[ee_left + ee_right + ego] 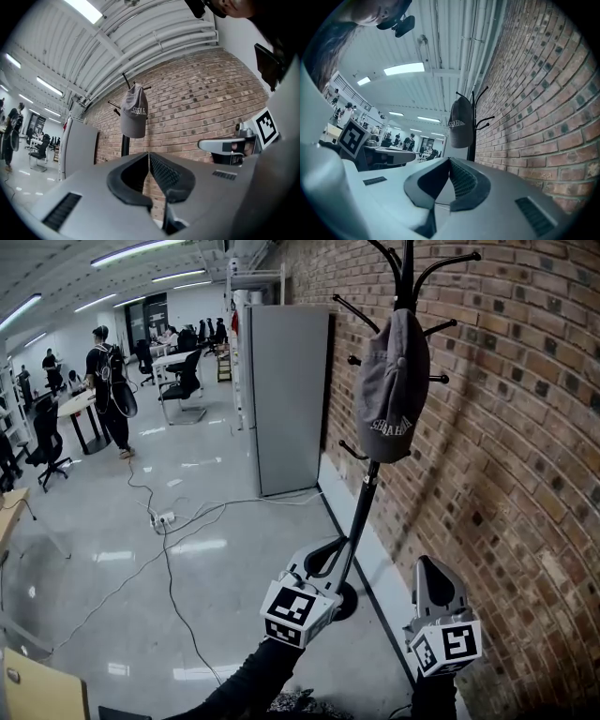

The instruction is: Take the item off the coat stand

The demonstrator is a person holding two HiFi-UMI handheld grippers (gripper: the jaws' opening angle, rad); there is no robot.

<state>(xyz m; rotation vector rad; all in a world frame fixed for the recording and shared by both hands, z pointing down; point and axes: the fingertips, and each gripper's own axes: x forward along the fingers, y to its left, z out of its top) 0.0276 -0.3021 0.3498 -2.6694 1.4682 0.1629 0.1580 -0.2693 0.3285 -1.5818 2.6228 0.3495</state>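
A grey cap [392, 390] with white lettering hangs high on a black coat stand [361, 512] against the brick wall. Both grippers are held low, well below the cap and apart from it. My left gripper [321, 563] is by the stand's base, its jaws shut with nothing between them. My right gripper [433, 576] is to the right near the wall, also shut and empty. In the left gripper view the cap [133, 112] sits above the shut jaw tips [149, 157]. The right gripper view shows the cap [461, 124] just above its shut tips [450, 161].
A tall grey cabinet [291, 399] stands behind the coat stand. The brick wall [506, 474] runs along the right. Cables and a power strip [162, 518] lie on the glossy floor. A person [108, 390], chairs and desks are far off at the left.
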